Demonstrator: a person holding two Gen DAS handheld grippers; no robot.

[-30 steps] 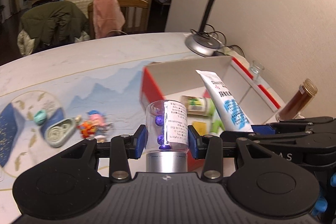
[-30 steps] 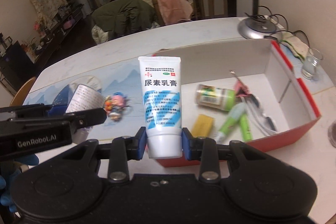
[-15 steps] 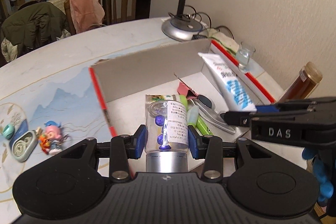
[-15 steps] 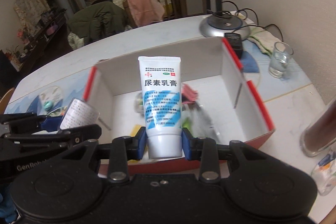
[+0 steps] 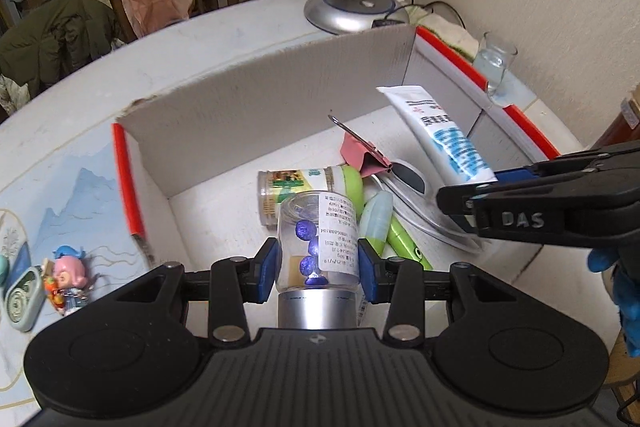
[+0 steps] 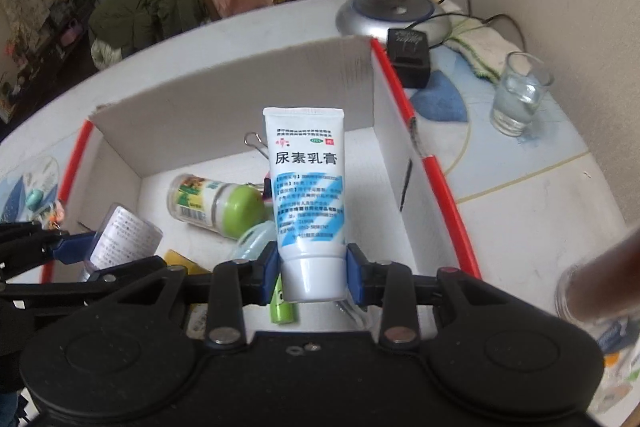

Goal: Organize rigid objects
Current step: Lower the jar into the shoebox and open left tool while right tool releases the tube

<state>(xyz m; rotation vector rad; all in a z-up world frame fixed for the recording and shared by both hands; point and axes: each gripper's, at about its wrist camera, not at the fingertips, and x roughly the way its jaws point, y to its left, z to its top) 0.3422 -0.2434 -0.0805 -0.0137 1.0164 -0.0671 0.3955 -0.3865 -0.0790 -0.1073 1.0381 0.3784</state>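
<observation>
Left gripper (image 5: 319, 271) clamping vial (image 5: 316, 247), right gripper (image 6: 312, 277) clamping tube (image 6: 306, 195), both hovering over box (image 6: 224, 111); figurine (image 5: 68, 277) showing clearly only leftward; tube hiding clip (image 6: 256, 143)

Your left gripper (image 5: 318, 277) clamps a clear glossy jar (image 5: 316, 241) with a brushed metal cap and a paper label. Your right gripper (image 6: 312, 273), matt black plastic with blue pads, squeezes a smooth, shiny plastic tube (image 6: 308, 195). Below you the cardboard box (image 5: 272, 107) looks matt and rough at its torn edge, red outside. The table (image 5: 208, 47) is smooth. A glossy drinking glass (image 6: 518, 95) stands near the chrome-like lamp base (image 6: 394, 15).
</observation>
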